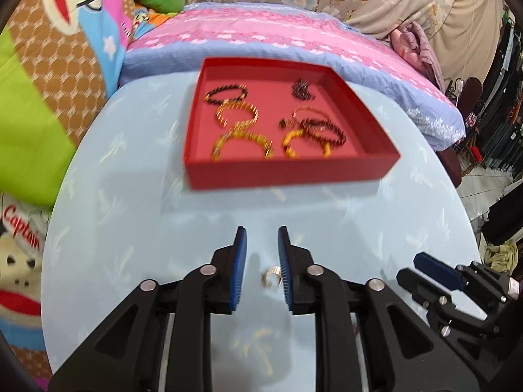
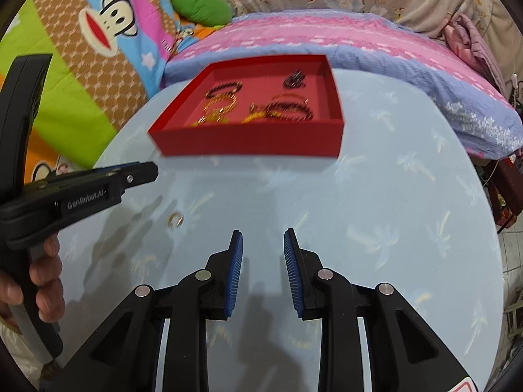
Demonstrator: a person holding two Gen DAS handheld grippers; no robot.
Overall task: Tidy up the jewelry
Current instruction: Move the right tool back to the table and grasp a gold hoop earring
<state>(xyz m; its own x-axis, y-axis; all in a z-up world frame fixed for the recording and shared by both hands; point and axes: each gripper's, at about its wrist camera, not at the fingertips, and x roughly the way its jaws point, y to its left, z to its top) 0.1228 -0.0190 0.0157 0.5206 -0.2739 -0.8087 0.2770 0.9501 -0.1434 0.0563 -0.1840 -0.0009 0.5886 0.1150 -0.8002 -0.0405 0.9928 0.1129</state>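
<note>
On the pale blue round table (image 1: 130,228), the parted, empty left gripper (image 1: 261,245) should straddle the small gold ring (image 1: 271,276) squarely (right gripper (image 2: 263,248) also open, empty)

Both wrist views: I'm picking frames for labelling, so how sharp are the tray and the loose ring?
Left wrist view: red tray and its bracelets motion-smeared, ring soft. Right wrist view: tray equally smeared, ring small and blurred; fisheye bends the table edge.

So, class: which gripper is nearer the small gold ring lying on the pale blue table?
Left. The left gripper has the gold ring lying between its open fingers, untouched. The right gripper sits off to the ring's right, empty.
</note>
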